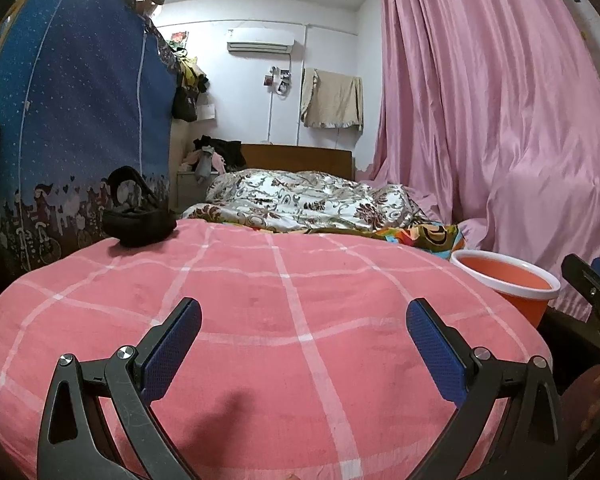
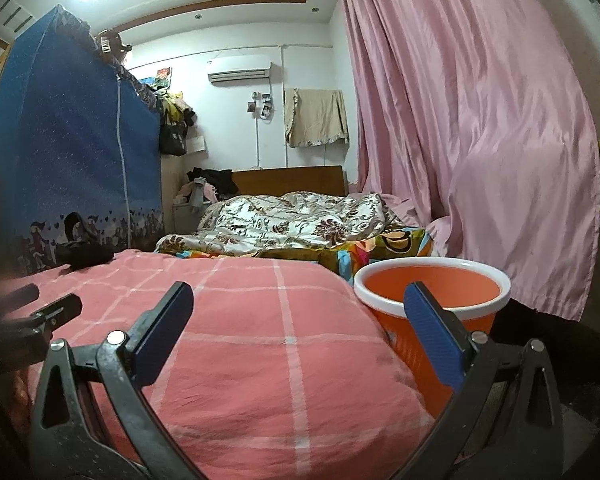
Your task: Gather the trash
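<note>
Left wrist view: both grippers, left gripper [image 1: 303, 330] and right gripper [image 2: 298, 314], gape wide, empty. Reach for the black bundle [image 1: 138, 222], possibly trash, at the bed's far-left edge; orange bin [image 2: 432, 294] waits beside its right edge.

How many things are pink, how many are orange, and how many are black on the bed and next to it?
Pink: 2, the checked blanket and the curtain.
Orange: 1, the bin.
Black: 1, the dark bundle on the blanket.
Total: 4.
</note>
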A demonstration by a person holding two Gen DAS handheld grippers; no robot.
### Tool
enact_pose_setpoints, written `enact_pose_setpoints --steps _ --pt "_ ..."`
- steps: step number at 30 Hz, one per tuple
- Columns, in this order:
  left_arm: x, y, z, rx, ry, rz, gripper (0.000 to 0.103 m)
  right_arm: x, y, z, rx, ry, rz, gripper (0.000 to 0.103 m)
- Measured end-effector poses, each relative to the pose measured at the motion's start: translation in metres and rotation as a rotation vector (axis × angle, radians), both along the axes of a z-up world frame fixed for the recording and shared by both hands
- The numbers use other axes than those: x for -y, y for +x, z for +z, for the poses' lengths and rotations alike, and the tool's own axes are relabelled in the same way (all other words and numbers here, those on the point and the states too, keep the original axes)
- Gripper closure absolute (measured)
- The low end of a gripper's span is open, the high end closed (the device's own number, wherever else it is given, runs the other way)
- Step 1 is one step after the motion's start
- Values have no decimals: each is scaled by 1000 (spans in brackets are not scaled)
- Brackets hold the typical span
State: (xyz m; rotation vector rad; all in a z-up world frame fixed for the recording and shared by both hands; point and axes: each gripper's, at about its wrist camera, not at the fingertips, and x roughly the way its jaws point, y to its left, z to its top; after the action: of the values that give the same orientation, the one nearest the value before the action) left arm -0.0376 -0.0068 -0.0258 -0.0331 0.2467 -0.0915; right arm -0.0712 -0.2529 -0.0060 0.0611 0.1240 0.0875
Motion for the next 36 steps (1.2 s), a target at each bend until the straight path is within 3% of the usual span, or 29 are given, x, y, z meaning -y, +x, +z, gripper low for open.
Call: enact_pose_setpoints --steps 8,36 --pt "1 0 -2 -1 -4 -3 3 -7 19 -14 -85 3 15 0" --pt "1 2 -11 -26 19 10 3 -2 31 -23 -147 -3 -32 0"
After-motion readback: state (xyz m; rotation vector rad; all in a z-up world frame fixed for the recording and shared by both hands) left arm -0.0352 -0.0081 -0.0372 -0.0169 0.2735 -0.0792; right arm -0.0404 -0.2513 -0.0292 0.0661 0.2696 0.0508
